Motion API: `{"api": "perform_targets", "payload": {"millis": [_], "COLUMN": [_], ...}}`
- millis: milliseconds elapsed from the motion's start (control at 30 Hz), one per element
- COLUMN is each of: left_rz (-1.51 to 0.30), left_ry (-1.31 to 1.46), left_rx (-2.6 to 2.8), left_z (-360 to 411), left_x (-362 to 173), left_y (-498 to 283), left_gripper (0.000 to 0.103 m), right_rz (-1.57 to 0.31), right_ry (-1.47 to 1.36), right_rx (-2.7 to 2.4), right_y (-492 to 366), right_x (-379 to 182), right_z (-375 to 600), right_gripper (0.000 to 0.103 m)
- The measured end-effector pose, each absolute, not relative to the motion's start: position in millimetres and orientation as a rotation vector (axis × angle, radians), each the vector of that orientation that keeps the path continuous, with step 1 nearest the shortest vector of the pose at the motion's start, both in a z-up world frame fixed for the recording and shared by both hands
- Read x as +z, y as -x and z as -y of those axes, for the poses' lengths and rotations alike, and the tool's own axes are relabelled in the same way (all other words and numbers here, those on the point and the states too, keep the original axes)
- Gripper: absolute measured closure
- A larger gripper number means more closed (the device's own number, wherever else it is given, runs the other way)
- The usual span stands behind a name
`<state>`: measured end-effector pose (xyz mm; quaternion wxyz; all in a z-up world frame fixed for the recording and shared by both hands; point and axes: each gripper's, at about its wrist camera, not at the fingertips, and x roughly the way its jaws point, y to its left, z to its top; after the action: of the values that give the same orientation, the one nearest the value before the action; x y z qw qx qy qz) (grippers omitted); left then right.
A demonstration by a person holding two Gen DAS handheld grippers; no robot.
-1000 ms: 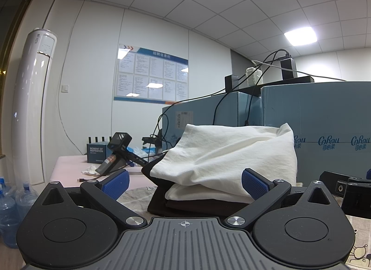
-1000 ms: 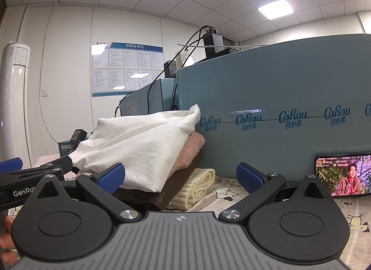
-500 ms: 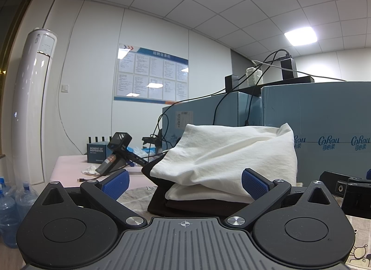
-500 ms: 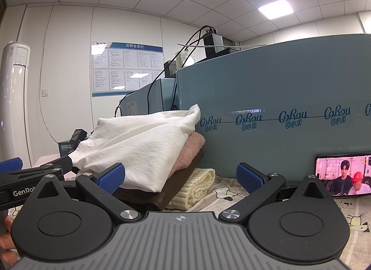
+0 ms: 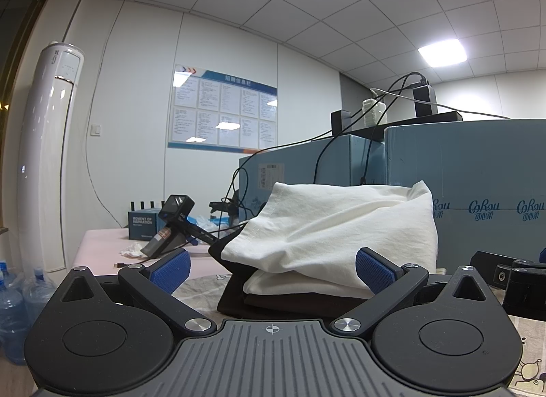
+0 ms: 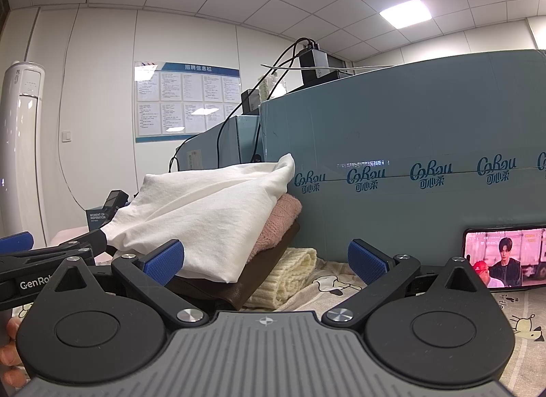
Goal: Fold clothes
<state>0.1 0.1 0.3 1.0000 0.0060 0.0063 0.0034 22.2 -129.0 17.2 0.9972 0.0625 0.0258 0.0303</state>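
Observation:
A stack of folded clothes sits on the table ahead of both grippers. A white garment [image 5: 338,223] lies on top of dark brown and black pieces [image 5: 293,301]. In the right wrist view the white garment [image 6: 211,212] covers a pink knit [image 6: 283,223], a brown piece [image 6: 239,289] and a cream knit [image 6: 290,270]. My left gripper [image 5: 271,265] is open and empty, low in front of the stack. My right gripper [image 6: 266,260] is open and empty, just right of the stack. The left gripper also shows in the right wrist view [image 6: 44,260].
Large blue cartons [image 6: 409,171] stand right behind the stack, with cables and black boxes on top. A phone [image 6: 505,253] playing video leans against them. A patterned cloth [image 6: 512,315] covers the table. A handheld camera [image 5: 174,223] lies at the left. Water bottles [image 5: 20,305] stand on the floor.
Nothing has moved; only the picture on the phone screen has changed.

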Motion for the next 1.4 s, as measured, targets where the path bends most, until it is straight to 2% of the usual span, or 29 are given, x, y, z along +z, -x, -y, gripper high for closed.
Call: {"api": "perform_targets", "payload": {"millis": [1400], "left_rz": [-0.027], "left_ry": [0.049], "left_rx": [-0.048], "left_z": [-6.6], "left_x": [0.1], "left_y": [1.1], "left_gripper": [0.0], "right_rz": [-0.03], "right_ry": [-0.151], "right_rx": [-0.014], "right_y": [-15.7], "right_x": [17.7], "right_z": [134.1], "right_gripper": [0.0]}}
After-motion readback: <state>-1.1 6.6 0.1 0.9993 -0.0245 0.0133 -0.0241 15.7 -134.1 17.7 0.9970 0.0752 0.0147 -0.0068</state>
